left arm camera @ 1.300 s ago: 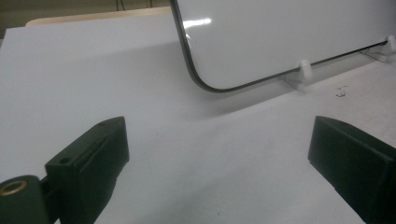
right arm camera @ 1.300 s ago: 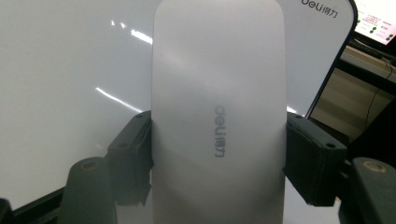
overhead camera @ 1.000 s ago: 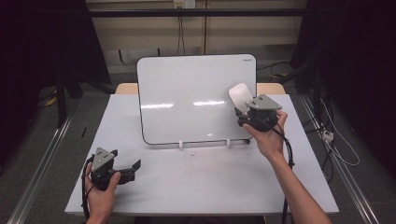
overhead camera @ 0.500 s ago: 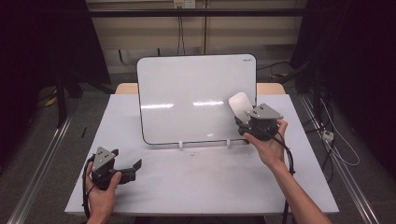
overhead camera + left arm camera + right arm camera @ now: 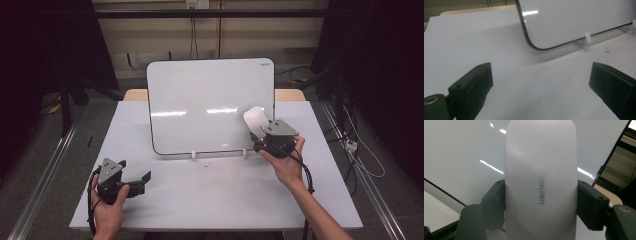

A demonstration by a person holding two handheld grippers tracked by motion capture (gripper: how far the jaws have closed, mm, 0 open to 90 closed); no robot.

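Note:
A whiteboard (image 5: 200, 100) stands tilted on two small white clips at the back of the white table (image 5: 210, 190). My right gripper (image 5: 260, 136) is shut on a white whiteboard eraser (image 5: 255, 120), held against the board's lower right part. In the right gripper view the eraser (image 5: 541, 177) stands between the two black jaws, with the board (image 5: 461, 152) close behind it. My left gripper (image 5: 142, 179) rests low at the table's front left, jaws wide open and nothing between them. Its own view looks toward the board's lower left corner (image 5: 534, 46).
White clip feet (image 5: 194, 155) hold the board's bottom edge; one foot (image 5: 587, 38) shows in the left gripper view. Small dark specks (image 5: 607, 50) lie on the table near it. Cables trail on the floor at the right (image 5: 360, 155). A wooden table edge (image 5: 290, 94) lies behind.
My right gripper has come down along the board's right side with the eraser, from mid-height toward the lower right corner. The left gripper has stayed put.

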